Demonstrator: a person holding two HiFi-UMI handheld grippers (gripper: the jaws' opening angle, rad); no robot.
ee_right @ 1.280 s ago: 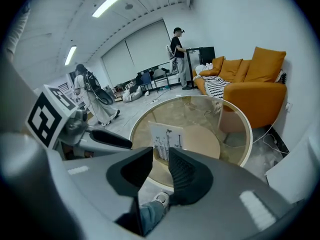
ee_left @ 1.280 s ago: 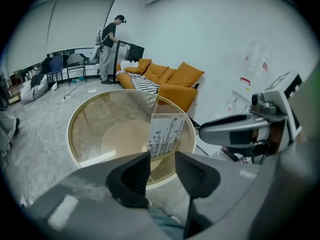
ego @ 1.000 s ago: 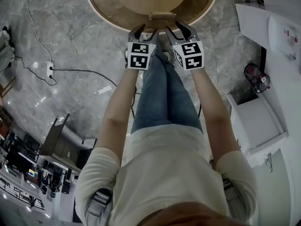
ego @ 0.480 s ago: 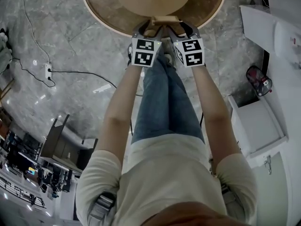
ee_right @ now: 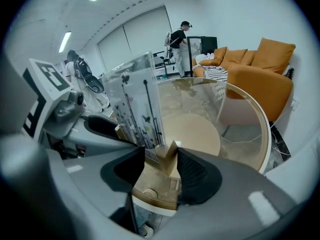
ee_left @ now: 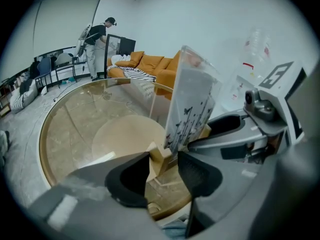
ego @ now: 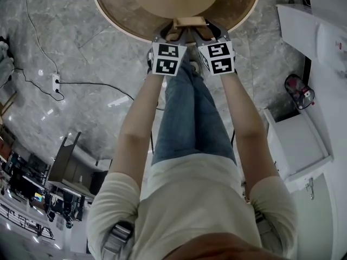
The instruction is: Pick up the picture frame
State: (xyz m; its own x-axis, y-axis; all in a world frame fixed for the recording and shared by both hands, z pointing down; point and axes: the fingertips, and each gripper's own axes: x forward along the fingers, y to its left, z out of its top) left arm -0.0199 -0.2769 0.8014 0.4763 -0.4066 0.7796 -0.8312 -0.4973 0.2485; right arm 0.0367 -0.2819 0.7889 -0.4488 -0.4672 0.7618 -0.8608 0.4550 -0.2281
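Note:
The picture frame, a clear upright panel printed with black stems and butterflies in a pale wooden base, stands at the near edge of the round glass table. My left gripper reaches the base's left end. In the left gripper view its jaws are closing with the wood between them, and a thin gap shows at one pad. My right gripper is at the right end of the base. Its jaws are closing around the wood, one pad close, the other clear.
The table's rim runs just beyond the frame, with a pale disc under the glass. White cabinets stand at the right, and a power strip with cable lies on the floor at left. An orange sofa and people are far behind.
Both grippers have gone forward and down from just short of the table edge to either end of the frame's base. Over the last half second they have barely moved.

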